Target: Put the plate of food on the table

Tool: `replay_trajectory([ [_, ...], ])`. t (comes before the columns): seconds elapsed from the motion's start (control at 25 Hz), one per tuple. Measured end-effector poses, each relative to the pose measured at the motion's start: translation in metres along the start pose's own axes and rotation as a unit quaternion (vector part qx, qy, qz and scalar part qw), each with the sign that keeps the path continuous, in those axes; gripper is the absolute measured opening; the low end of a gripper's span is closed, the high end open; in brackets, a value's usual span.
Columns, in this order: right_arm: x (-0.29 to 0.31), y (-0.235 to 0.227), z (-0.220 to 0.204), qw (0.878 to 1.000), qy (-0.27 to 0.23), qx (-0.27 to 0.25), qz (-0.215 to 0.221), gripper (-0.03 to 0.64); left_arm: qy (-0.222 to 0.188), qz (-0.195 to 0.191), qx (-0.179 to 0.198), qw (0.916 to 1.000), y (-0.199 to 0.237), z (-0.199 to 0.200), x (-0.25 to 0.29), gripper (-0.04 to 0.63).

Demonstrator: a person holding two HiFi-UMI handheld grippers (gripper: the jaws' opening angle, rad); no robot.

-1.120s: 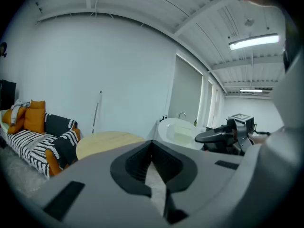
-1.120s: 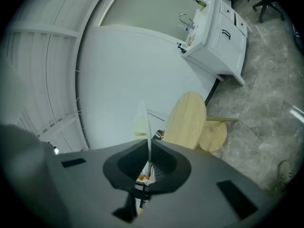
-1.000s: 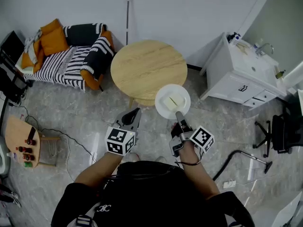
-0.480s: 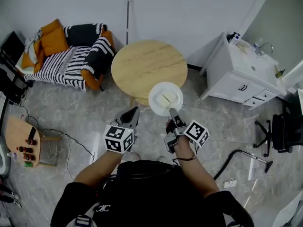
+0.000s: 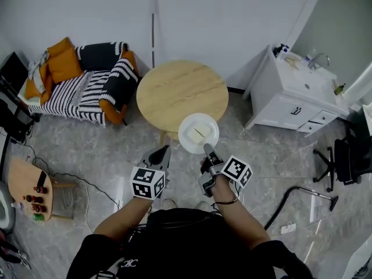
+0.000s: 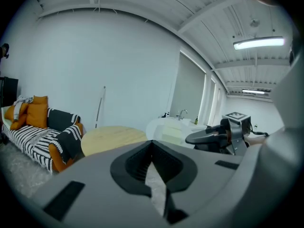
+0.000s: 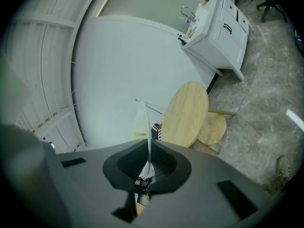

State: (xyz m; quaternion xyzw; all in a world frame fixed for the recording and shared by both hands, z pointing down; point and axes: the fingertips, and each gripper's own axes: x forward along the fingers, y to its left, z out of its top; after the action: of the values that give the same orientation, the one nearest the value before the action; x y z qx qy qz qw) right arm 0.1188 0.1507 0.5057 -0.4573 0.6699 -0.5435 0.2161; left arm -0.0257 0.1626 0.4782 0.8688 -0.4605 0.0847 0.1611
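**White plate [image 5: 199,133] held at edge of tabletop [image 5: 174,89]**

Near: left claw [image 5: 163,153] pressed together, nothing in it, at the plate's 8 o'clock. The right claw [image 5: 206,149] is clamped on the plate's near rim, with pale food slabs [image 5: 193,134] on top. The plate overlaps the round wooden tabletop at its 5 o'clock edge; contact unclear. Far: striped sofa [image 5: 87,80] at tabletop's 9 o'clock, white sink cabinet [image 5: 290,97] at 3 o'clock

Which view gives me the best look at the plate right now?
The head view: the whole plate from above, food on it, rim pinched in the right gripper. The right gripper view shows only its thin edge between the jaws. The left gripper view shows it side-on, with the food.
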Motion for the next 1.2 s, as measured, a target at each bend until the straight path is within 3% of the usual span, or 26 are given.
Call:
replay_trajectory([
  [0.68,0.033,0.017,-0.032,0.999,-0.041,0.012,-0.001,0.018,0.005,-0.011,0.018,0.9998,0.077,-0.001,-0.009,0.005],
  [1.2,0.030,0.021,-0.032,0.998,-0.065,0.014,0.001,0.017,-0.012,-0.016,0.013,0.9997,0.092,0.002,-0.021,0.005],
])
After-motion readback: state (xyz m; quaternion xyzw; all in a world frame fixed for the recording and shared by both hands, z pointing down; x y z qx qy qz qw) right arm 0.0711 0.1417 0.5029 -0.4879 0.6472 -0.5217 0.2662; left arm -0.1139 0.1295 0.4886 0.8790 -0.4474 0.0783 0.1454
